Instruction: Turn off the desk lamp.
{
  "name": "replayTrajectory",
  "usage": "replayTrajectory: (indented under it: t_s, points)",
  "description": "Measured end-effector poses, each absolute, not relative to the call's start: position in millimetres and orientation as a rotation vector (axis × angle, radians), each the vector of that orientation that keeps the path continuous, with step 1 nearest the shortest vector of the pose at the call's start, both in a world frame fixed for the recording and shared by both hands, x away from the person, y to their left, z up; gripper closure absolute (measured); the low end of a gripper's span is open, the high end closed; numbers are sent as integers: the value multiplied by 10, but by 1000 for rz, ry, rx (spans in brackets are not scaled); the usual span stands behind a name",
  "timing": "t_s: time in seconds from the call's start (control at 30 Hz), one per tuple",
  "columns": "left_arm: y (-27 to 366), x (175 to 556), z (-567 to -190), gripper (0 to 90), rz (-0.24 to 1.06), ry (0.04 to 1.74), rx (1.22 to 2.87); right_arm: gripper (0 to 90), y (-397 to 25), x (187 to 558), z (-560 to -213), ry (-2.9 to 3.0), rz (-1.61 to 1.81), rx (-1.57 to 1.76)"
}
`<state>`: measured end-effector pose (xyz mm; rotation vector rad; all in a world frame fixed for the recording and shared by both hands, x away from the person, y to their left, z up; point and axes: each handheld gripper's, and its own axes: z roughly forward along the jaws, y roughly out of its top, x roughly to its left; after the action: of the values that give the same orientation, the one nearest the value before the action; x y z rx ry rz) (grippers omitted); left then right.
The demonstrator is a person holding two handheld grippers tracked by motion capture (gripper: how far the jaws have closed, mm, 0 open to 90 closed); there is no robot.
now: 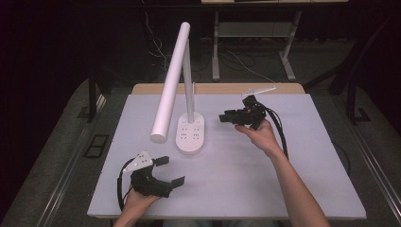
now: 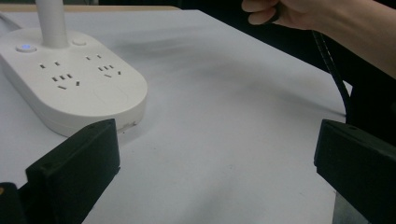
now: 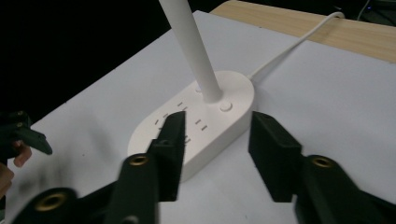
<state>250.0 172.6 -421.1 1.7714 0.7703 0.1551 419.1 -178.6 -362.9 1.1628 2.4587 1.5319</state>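
Note:
A white desk lamp stands mid-table on an oval base [image 1: 191,133] that carries power sockets and a lit blue button. Its stem [image 1: 189,80] rises straight and its long tube head [image 1: 170,82] slants down toward the left. My left gripper [image 1: 169,171] rests open near the front left edge, pointing toward the base [image 2: 70,81], with nothing between the jaws. My right gripper [image 1: 226,116] hovers open to the right of the base [image 3: 196,126], aimed at it, empty. The stem [image 3: 194,51] rises just beyond its jaws.
The table has a white top [image 1: 265,179] with a wooden strip [image 1: 222,88] along the far edge. The lamp's white cord [image 3: 294,44] runs off toward that strip. A small clear object [image 1: 259,90] lies at the far edge. Dark floor and desk legs lie beyond.

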Motion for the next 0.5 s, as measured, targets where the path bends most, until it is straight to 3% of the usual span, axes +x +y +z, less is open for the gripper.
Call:
replayTrajectory:
  t_s: [0.23,0.3,0.33,0.5]
  points:
    - [1710,2502,-4215,0,155,768,1779,112,-1992,3954,-3551,2435,1463,1190]
    - [1708,2495,-4212,0,156,771,1777,71,-2045,3896,-3558,2461,1411,1197]
    - [1707,2491,-4212,0,155,772,1774,2,-2072,3864,-3560,2460,1395,1202]
    - [1715,2486,-4210,0,158,773,1772,5,-2249,3662,-3572,2426,1457,1209]
